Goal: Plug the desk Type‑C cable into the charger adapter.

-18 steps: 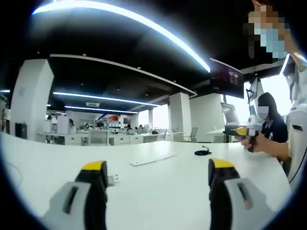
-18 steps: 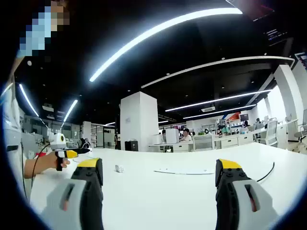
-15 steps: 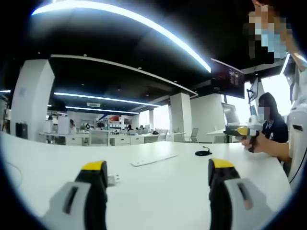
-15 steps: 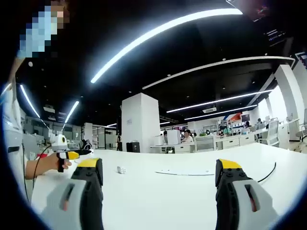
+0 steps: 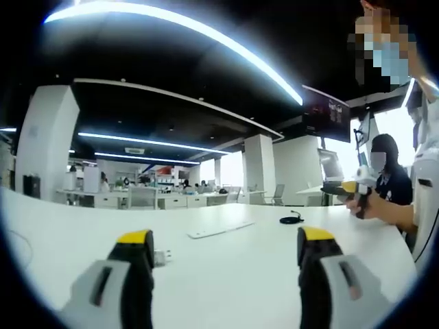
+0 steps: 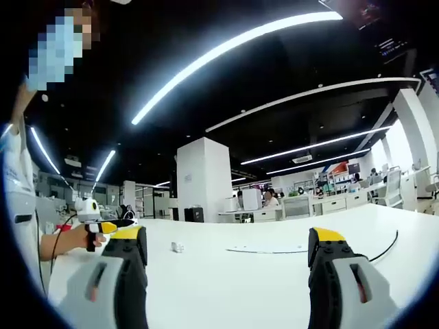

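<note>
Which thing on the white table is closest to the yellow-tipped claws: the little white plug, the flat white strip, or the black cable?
The charger adapter: it sits right beside the left gripper, nearer than the flat white strip and coiled black cable.

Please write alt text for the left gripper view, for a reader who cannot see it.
The open left tool hovers over a white desk, with a small white adapter beside its left jaw. Farther off lie a flat white strip and a coiled black cable.

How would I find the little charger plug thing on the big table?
Start at the wide white table and look beside the left gripper's left jaw. The charger adapter sits there, a small white block. Unlike the long flat white strip further back and the black coiled cable, it is short and chunky.
</note>
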